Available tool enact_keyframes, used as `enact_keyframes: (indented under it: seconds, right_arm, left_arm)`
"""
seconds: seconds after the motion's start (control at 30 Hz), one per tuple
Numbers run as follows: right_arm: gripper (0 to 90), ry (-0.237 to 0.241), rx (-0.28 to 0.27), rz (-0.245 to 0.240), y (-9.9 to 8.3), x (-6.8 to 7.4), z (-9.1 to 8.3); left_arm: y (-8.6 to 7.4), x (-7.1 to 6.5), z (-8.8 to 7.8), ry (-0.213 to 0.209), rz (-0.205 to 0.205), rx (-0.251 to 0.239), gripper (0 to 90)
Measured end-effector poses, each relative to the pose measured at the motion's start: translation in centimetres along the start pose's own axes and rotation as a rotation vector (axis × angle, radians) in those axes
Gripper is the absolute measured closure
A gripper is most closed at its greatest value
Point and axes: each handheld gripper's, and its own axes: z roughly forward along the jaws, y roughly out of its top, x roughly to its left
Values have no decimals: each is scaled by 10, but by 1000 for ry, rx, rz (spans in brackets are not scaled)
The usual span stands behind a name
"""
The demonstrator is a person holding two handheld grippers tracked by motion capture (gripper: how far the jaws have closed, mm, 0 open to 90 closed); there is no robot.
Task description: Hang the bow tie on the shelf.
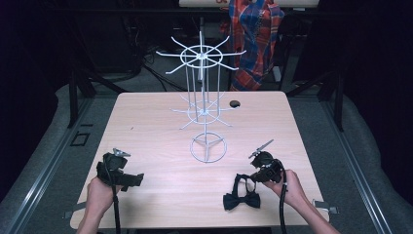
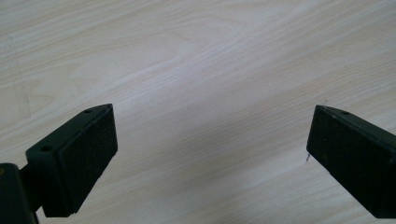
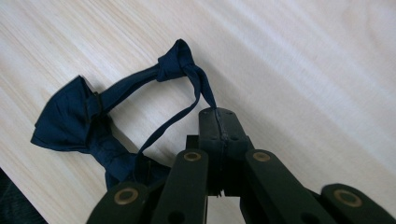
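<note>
I see no box, tray or bin on the desk, so there are no contents to report. What I do have is a white wire display stand rising from a ring base just past the desk's middle, with two tiers of spokes reaching outward; every spoke I can make out is bare. A small dark round spot sits near the far edge, just right of the stand. Beyond the far edge a red and blue plaid cloth hangs in the dark background.

The dark blue bow tie lies flat near the near edge, toward the near right corner, with its thin strap looped up toward the desk's middle. Nothing lies between it and the stand's base.

My right gripper has its jaws pressed together, pinching the strap of the bow tie just below a knotted fold; the bow itself rests on the wood. In the high view this gripper sits just right of the strap.

My left gripper hangs near the near left corner with its jaws spread wide over bare wood, touching nothing.
</note>
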Motion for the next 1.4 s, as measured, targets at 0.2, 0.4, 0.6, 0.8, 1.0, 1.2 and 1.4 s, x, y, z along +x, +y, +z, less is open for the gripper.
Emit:
enact_keyframes:
  seconds: [0.2, 0.4, 0.6, 0.8, 1.0, 1.2, 1.4]
  right_arm:
    - [900, -40, -62, -36, 1, 4, -12]
    - [900, -78, -178, -85, 1, 8, -27]
    - [900, -97, -212, -127, 3, 14, -35]
    - [900, -125, -221, -156, 11, 17, -42]
    - [900, -134, -235, -166, 15, 18, -48]
    - [900, -143, -243, -181, 17, 19, -52]
    - [900, -140, -288, -165, 18, 17, -63]
  left_arm:
    - [1, -2, -1, 5, 16, -12, 23]
    - [2, -4, -1, 8, 48, -20, 26]
    - [2, -6, -2, 5, 63, -30, 26]
    - [2, -5, -3, 7, 64, -24, 27]
    - [2, -6, -3, 0, 75, -23, 26]
    - [2, -7, -2, 0, 75, -18, 26]
    - [2, -8, -2, -2, 81, -15, 26]
